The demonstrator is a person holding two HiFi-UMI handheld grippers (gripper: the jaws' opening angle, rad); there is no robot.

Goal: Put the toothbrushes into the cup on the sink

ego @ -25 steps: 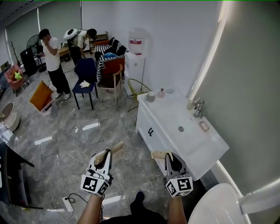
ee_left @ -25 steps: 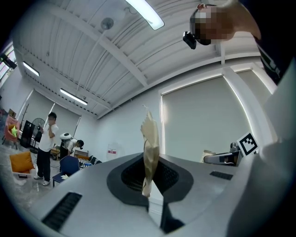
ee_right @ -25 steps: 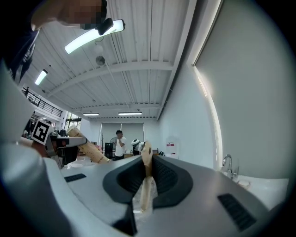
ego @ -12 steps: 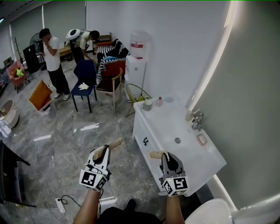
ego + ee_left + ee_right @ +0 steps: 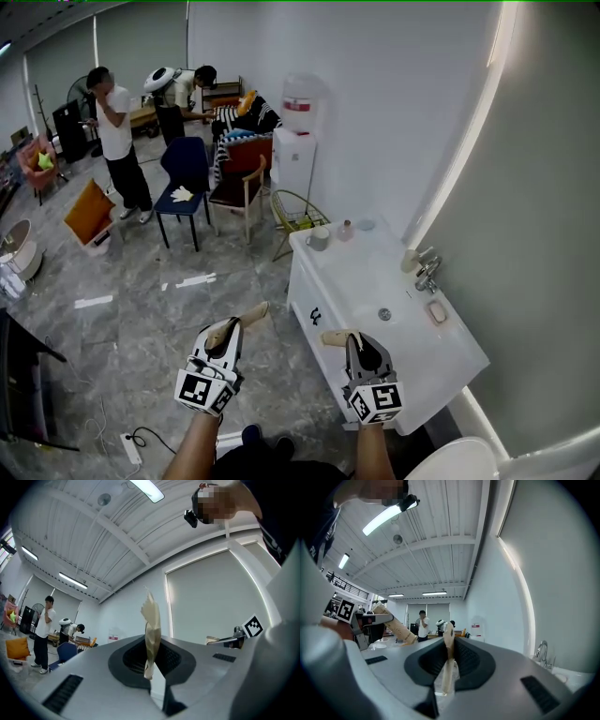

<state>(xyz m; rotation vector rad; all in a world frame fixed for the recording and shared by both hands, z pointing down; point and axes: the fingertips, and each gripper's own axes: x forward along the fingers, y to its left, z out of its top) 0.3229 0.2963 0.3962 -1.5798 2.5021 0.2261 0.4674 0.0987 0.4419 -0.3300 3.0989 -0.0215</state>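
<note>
People: two people (image 5: 117,141) stand at the far left of the room, well apart from the sink.
Floor items: an orange flat cushion (image 5: 89,208) leans near them; a white power strip (image 5: 131,448) lies on the grey marble floor at lower left.
Chairs: a dark blue chair (image 5: 185,169) stands just beside a wood-framed red chair (image 5: 239,176).
Left gripper: the left gripper (image 5: 225,337) is held over the floor, left of the vanity. Its jaws are clamped together on the first tan paper-wrapped toothbrush (image 5: 151,634), which juts beyond them.
Obstruction: a yellow-green wire chair (image 5: 295,217) stands just beside the vanity's far end, with a white water dispenser (image 5: 294,141) against the wall behind it.
Vanity: the white sink vanity (image 5: 412,349) runs along the right wall.
Cup: the grey round cup (image 5: 320,238) stands upright on the counter's far left corner, well apart from both grippers. A small pink bottle (image 5: 346,230) is just beside it.
Right gripper: the right gripper (image 5: 361,342) shows against the vanity's near front edge. Its jaws are closed on the second tan paper-wrapped toothbrush (image 5: 447,663).
Between gripper and cup: the counter edge and the basin with its round drain (image 5: 384,314).
Basin fittings: a chrome faucet (image 5: 427,274) and a soap dish (image 5: 437,311) sit at the wall side.
Lower right: a white toilet (image 5: 464,459) stands just beside the vanity's near end.
</note>
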